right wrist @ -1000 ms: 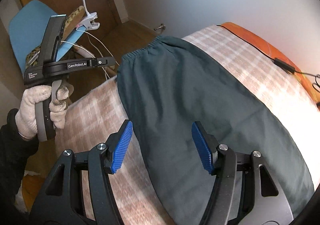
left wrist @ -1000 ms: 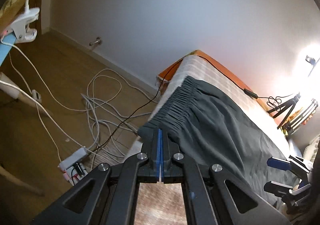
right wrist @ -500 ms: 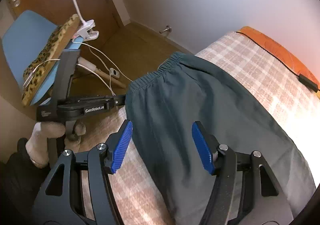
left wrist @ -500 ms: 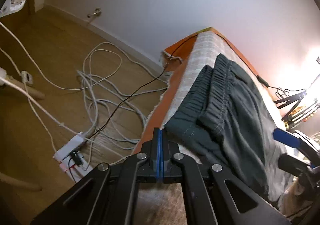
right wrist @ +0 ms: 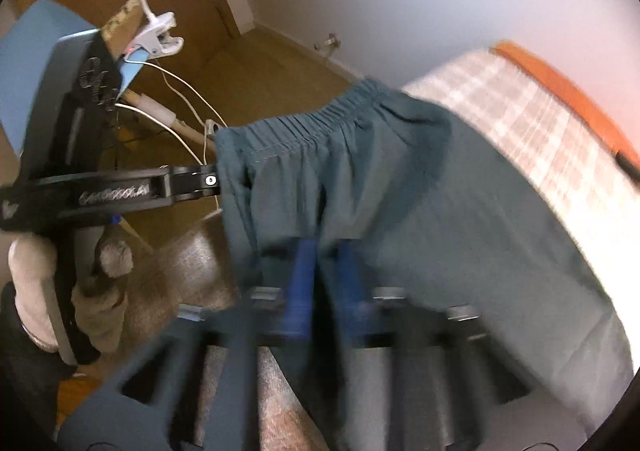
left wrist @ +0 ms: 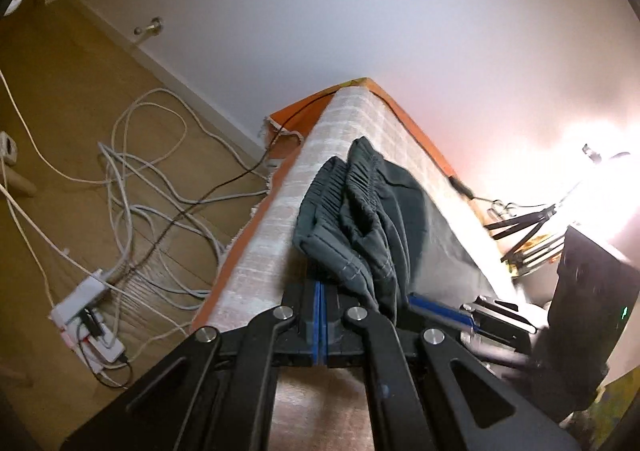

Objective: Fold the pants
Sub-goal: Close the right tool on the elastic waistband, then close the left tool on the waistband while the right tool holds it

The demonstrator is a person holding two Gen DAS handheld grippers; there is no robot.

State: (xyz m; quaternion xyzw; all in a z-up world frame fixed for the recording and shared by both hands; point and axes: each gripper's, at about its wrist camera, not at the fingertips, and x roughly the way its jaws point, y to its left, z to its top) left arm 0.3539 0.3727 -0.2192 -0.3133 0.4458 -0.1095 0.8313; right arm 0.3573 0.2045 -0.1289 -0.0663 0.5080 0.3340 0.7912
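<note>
A bed [left wrist: 352, 123] with a checked cover fills the room's corner. Dark green pants [right wrist: 420, 191] lie across it, waistband bunched and lifted at the near edge. The left gripper [left wrist: 321, 291] has its fingers clamped on the waistband corner. The right gripper [right wrist: 324, 271], blurred, has just been closing; its blue fingers [right wrist: 302, 279] pinch a fold of the pants. White cables [left wrist: 132, 179] tangle on the floor.
</note>
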